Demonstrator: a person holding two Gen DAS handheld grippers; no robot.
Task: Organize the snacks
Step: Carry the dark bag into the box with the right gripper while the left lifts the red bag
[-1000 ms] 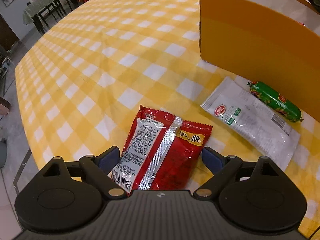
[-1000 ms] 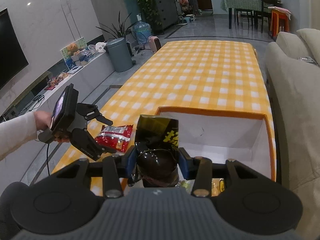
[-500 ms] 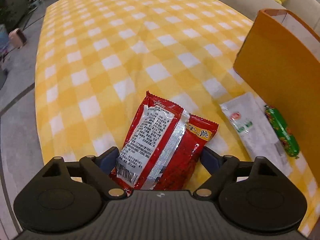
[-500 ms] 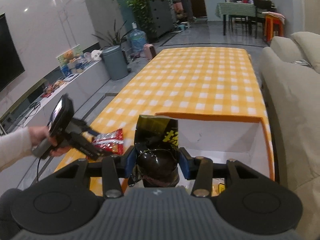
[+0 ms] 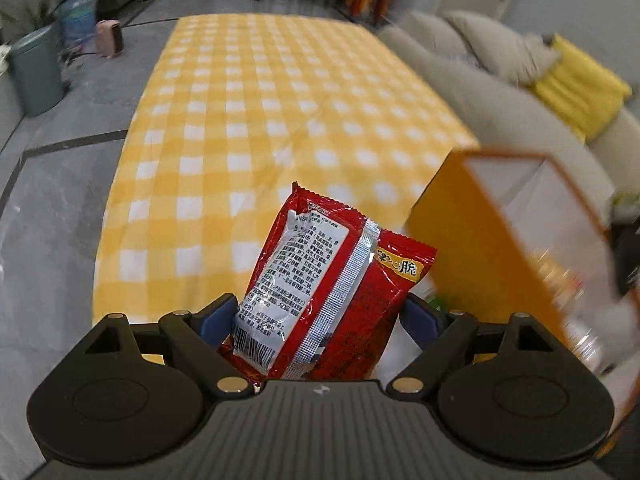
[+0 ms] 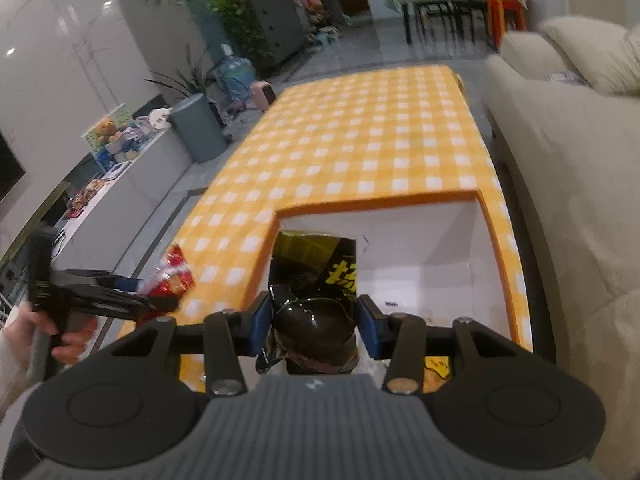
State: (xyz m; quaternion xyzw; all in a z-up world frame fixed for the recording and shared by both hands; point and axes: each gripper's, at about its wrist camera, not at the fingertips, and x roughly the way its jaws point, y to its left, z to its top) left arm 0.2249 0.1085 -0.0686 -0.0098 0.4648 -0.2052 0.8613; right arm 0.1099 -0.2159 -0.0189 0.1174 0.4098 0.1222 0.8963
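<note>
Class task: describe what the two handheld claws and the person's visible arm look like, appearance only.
Each claw, left claw and right claw, has a black body with a ribbed grey top, two round black discs, silver pivot pins and blue finger pads. In the right wrist view, a flat dark panel sits atop the left one. The person wears a white sleeve.

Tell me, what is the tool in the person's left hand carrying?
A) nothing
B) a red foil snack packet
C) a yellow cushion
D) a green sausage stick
B: in the left wrist view the red foil snack packet sits clamped between the left gripper's jaws, lifted clear of the yellow checked tablecloth, beside the orange cardboard box.
</note>
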